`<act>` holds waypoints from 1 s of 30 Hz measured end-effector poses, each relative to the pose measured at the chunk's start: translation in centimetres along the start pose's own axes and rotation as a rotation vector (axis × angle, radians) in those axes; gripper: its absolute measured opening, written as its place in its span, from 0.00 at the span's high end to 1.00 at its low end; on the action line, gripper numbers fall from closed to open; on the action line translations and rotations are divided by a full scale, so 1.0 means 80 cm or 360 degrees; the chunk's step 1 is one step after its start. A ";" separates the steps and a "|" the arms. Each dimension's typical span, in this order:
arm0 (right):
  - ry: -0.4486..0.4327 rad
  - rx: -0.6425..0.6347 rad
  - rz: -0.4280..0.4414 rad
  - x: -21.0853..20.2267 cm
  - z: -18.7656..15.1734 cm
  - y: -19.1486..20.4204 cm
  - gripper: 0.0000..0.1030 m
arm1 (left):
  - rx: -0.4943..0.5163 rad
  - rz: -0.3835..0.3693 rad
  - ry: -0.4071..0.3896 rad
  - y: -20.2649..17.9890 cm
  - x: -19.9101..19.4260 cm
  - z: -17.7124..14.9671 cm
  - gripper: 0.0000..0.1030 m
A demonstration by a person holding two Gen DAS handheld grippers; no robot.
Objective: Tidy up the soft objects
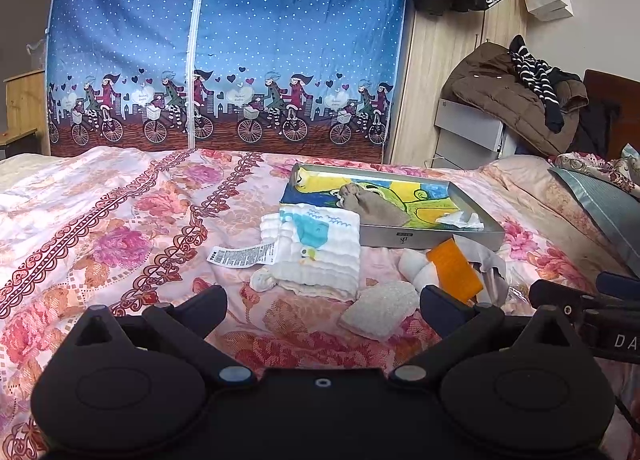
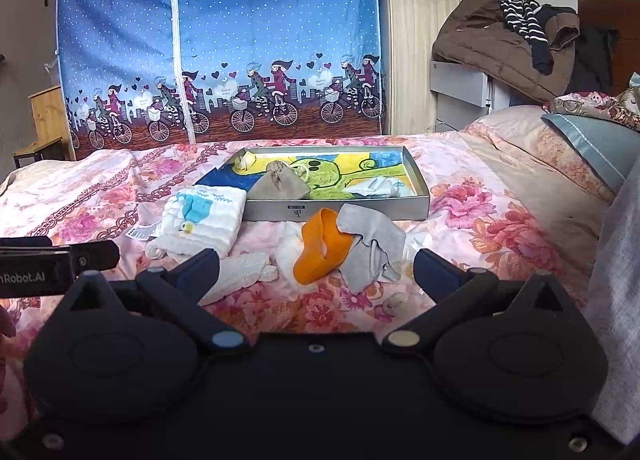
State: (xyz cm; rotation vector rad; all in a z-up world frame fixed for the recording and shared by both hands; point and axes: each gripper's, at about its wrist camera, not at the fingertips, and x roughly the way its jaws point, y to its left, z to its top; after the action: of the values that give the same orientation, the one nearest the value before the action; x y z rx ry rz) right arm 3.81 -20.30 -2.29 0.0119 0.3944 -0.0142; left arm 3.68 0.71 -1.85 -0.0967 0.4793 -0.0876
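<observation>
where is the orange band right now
The orange band lies on the bedspread just in front of the grey tray, touching the grey cloth on its right. In the left wrist view it sits right of the folded white towel.

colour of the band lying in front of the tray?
Orange band, clearest in the right wrist view, beside a grey cloth.

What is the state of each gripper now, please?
Left gripper: open, holding nothing.
Right gripper: open, holding nothing.
</observation>
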 end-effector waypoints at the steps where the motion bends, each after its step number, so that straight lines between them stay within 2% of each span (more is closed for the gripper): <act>1: 0.0000 0.0000 0.0000 0.000 0.000 0.000 0.00 | 0.0002 -0.0002 0.0002 -0.001 0.001 -0.001 0.01; 30: 0.0110 -0.0010 0.0024 0.011 0.000 0.002 0.00 | 0.0017 -0.0049 0.0065 0.000 0.017 -0.004 0.01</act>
State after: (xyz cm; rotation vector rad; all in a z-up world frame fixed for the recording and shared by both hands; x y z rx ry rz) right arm 4.65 -20.16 -2.67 0.0096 0.4635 0.0025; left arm 4.72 0.56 -2.72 -0.0918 0.5179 -0.1224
